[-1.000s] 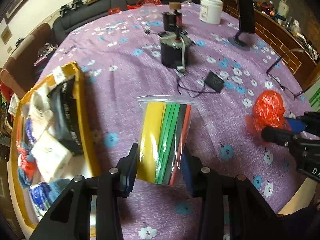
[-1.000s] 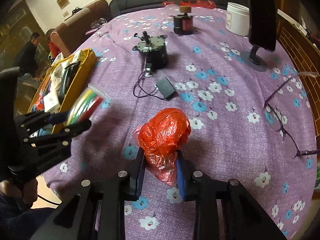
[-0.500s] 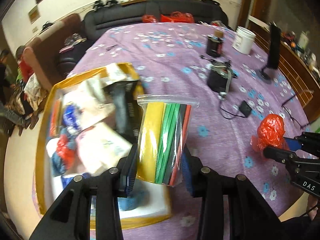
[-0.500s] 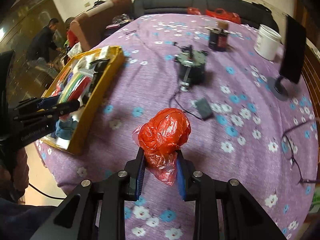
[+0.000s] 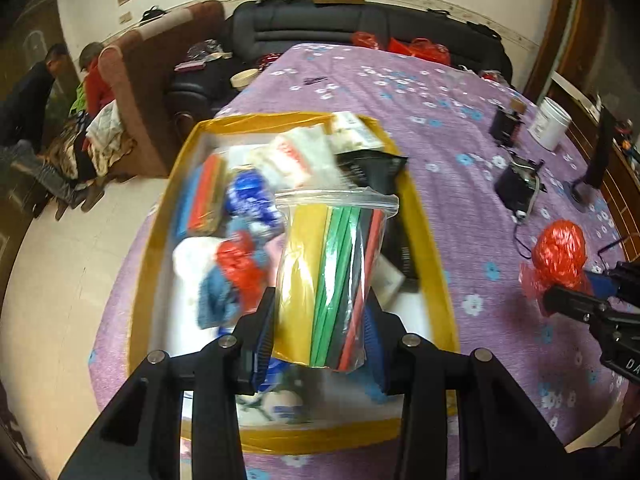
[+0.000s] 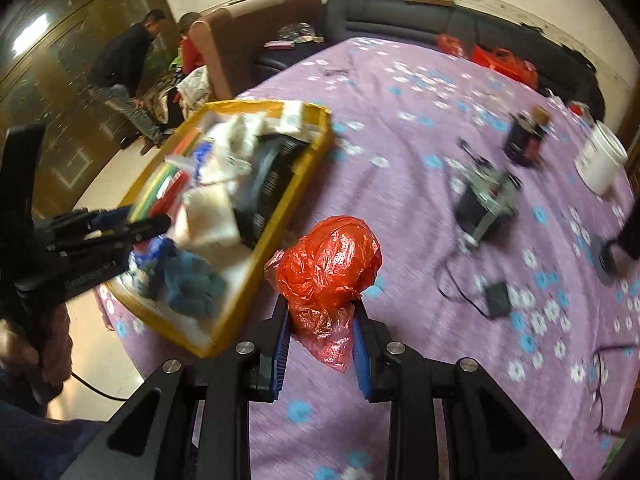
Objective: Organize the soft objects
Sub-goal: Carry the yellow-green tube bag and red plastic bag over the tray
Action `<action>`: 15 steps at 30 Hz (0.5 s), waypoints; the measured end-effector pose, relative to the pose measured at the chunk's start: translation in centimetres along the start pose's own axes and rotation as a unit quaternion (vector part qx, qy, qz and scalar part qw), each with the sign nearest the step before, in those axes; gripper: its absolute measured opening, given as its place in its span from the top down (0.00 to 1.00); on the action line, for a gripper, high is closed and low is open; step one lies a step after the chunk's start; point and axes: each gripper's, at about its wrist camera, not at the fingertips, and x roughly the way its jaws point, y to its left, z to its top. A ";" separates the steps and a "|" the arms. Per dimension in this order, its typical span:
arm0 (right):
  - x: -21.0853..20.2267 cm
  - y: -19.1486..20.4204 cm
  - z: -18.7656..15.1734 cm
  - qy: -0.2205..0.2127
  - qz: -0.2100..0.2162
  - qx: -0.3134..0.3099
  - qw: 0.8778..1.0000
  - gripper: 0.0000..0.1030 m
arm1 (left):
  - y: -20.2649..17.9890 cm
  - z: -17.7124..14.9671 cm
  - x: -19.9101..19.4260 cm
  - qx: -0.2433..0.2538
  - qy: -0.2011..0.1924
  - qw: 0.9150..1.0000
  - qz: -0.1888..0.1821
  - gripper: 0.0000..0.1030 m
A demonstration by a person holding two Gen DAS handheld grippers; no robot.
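Observation:
My left gripper (image 5: 322, 332) is shut on a clear zip bag of coloured sheets (image 5: 330, 276), yellow, green, black and red, and holds it above the yellow-rimmed box (image 5: 424, 240). That box is packed with soft packets, blue cloth and a black pouch. My right gripper (image 6: 322, 336) is shut on a crumpled red plastic bag (image 6: 330, 264), held over the purple flowered tablecloth just right of the box (image 6: 280, 216). The red bag (image 5: 558, 256) shows at the right in the left wrist view, and the left gripper (image 6: 148, 220) with its zip bag appears over the box in the right wrist view.
On the table to the right stand a black motor-like device (image 6: 486, 200) with a cable and small adapter (image 6: 498, 294), a dark jar (image 6: 526, 136), a white tub (image 6: 602, 158), a monitor stand (image 5: 598, 152) and glasses (image 6: 600, 376). Sofas and two people sit beyond the table's far left.
Both grippers have swung left across the table with their loads. The zip bag now hangs over the yellow box and the red bag sits close beside its right rim.

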 end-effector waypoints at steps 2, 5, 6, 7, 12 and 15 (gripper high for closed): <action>0.4 1.1 1.2 -0.002 0.007 -0.009 1.000 0.71 | 0.8 -0.1 0.2 -0.004 0.002 1.000 0.002 0.62; 1.3 3.5 3.3 -0.008 0.019 -0.030 0.999 0.71 | 1.8 -0.3 0.4 -0.006 0.006 1.000 0.004 0.62; 1.6 4.1 3.9 -0.009 0.023 -0.034 0.999 0.70 | 2.1 -0.3 0.5 -0.006 0.006 1.000 0.005 0.62; 2.1 4.8 4.7 -0.009 0.028 -0.038 0.999 0.71 | 2.3 -0.4 0.6 -0.006 0.007 1.000 0.006 0.62; 5.0 7.9 8.2 -0.001 0.048 -0.043 0.998 0.70 | 3.9 -0.4 1.3 -0.009 0.016 1.000 0.005 0.62; 7.0 9.3 10.0 0.008 0.056 -0.044 0.997 0.70 | 4.7 -0.5 1.6 -0.012 0.018 1.000 0.004 0.62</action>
